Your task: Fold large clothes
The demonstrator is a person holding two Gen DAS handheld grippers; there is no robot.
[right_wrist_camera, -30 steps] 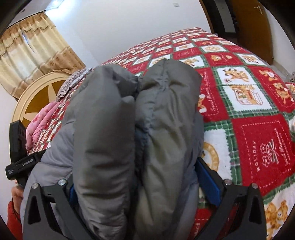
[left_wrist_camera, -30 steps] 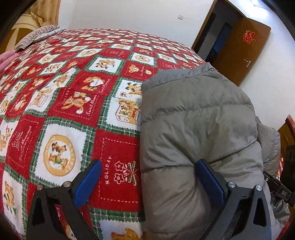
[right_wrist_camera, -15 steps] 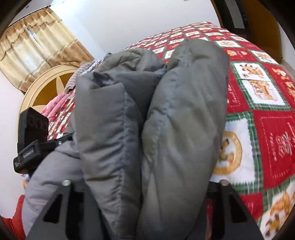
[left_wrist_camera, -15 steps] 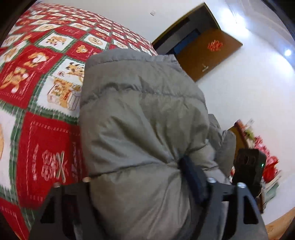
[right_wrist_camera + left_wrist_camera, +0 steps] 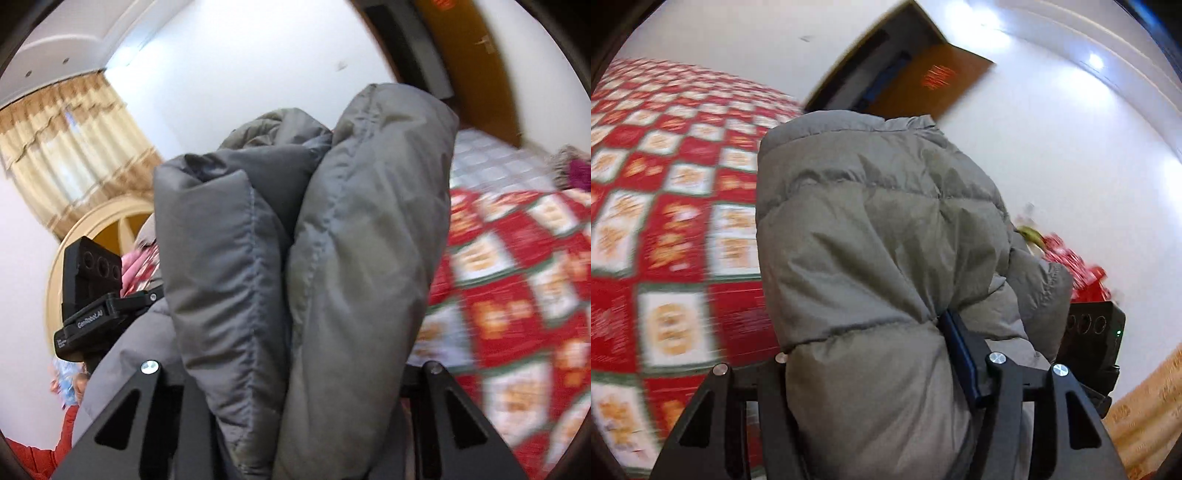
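Note:
A grey puffer jacket, folded into a thick bundle, fills both views; in the right wrist view its folded layers stand side by side. My left gripper is shut on one end of the bundle, its blue pad pressed into the fabric. My right gripper is shut on the other end, its fingertips buried in the padding. The jacket is lifted above the red patchwork bed quilt. The other gripper's black body shows in each view.
The quilt-covered bed lies below and to the side. A brown door stands open at the far wall. A round wooden headboard and beige curtains are behind. Red items lie at the room's edge.
Both grippers have closed on the jacket and lifted it off the bed; the views have tilted upward toward the walls, and the bed has dropped away with motion blur.

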